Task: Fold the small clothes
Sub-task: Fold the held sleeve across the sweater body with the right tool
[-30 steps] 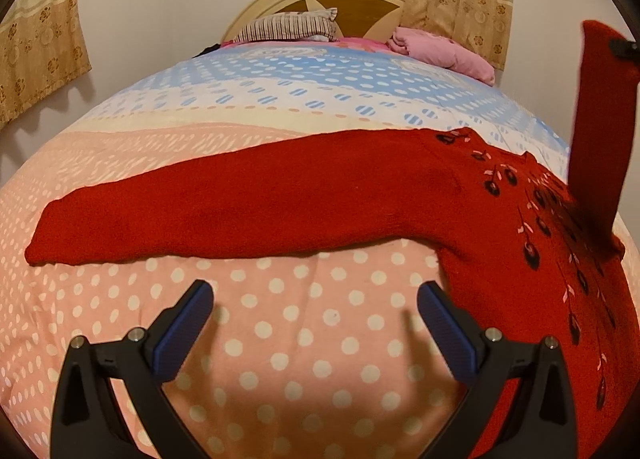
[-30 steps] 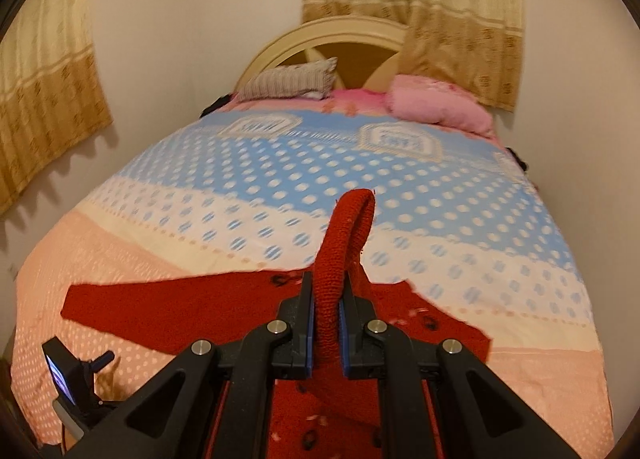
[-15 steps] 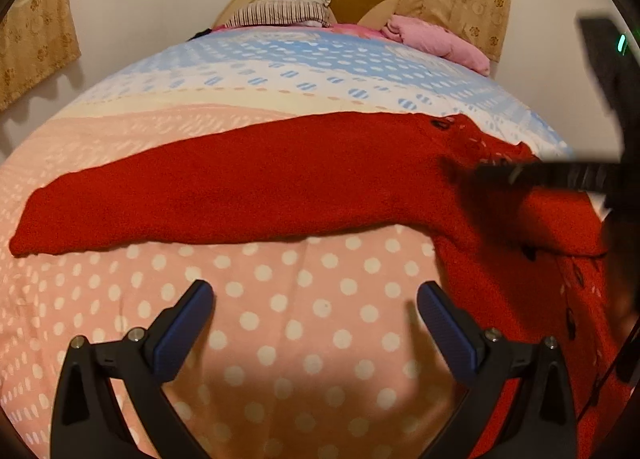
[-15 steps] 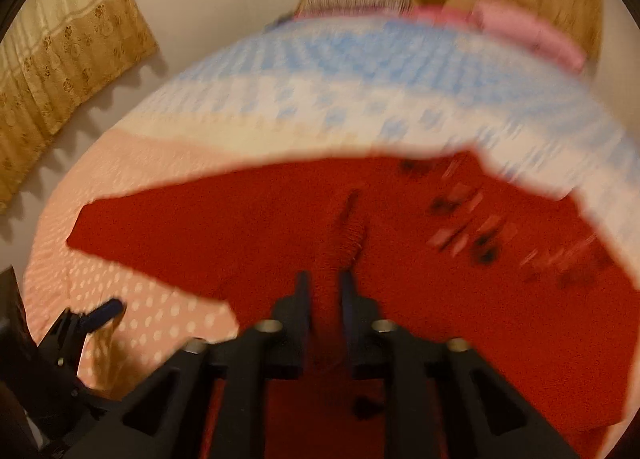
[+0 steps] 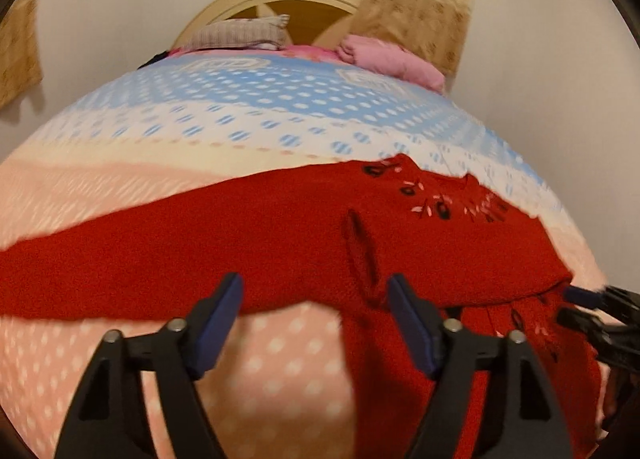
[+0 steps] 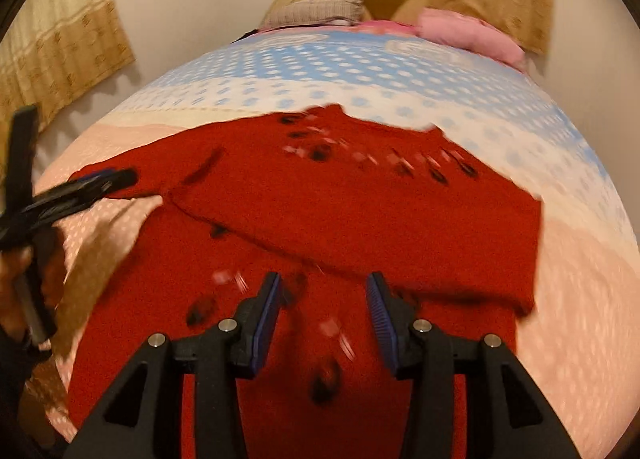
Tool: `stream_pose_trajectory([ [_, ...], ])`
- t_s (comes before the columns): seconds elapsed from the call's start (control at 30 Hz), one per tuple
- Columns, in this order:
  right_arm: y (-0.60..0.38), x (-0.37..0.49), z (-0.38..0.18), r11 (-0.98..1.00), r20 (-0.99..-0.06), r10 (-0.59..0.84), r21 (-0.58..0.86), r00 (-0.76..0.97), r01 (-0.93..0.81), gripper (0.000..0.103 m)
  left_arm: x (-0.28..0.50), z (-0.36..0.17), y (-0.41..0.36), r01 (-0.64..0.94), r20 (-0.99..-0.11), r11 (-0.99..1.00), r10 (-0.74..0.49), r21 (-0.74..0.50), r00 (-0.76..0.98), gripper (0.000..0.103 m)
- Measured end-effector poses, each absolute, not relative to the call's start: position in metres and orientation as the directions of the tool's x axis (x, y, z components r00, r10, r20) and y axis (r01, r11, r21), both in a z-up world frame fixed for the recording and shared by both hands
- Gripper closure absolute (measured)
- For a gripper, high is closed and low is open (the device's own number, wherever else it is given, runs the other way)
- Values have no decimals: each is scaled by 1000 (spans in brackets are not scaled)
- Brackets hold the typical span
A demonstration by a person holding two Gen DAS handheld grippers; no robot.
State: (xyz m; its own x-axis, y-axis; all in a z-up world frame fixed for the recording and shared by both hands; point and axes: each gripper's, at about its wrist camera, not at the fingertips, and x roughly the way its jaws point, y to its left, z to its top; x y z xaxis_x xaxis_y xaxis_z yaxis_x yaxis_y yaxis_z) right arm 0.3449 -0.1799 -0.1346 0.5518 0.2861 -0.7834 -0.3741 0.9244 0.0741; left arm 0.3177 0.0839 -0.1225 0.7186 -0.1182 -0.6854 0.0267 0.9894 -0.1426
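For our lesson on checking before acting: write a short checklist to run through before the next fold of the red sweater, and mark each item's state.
1. Right sleeve folded across the red sweater: ok.
2. Right gripper free of cloth, jaws just opening: ok.
3. Left sleeve outstretched, unfolded: not ok.
4. Left gripper gripping nothing, jaws just closing: ok.
5. Sweater flat on the bedspread: cannot tell, blurred.

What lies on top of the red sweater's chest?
Its own right sleeve lies folded across the red sweater. The embroidery beneath it is hidden; only the neckline embroidery shows.
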Motion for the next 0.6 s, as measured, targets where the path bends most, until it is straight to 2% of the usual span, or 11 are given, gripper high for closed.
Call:
stream_pose_trajectory([
  [0.03,-186,340,-136,927,-783,285,79,553,-365,58,324,-126,78,37,-695,990,-122,-136,708,39],
  [0.07,-194,332,-138,931,-782,283,84,555,-356,58,333,-131,72,46,-705,990,-128,-134,697,50],
  [0.13,-205,318,-145,933,-784,277,82,556,-349,58,351,-143,59,53,-731,991,-127,-124,670,58],
  [0.2,-216,306,-152,938,-787,258,66,560,-339,58,360,-151,53,69,-751,987,-157,-147,641,92],
  [0.33,-242,290,-157,949,-781,245,73,575,-305,58,349,-146,49,76,-728,988,-151,-135,669,96],
  [0.47,-261,289,-157,962,-764,236,93,601,-258,58,332,-136,63,62,-697,982,-170,-178,697,96],
  [0.6,-278,303,-146,967,-755,242,138,609,-214,58,326,-143,62,64,-718,979,-187,-195,670,96],
])
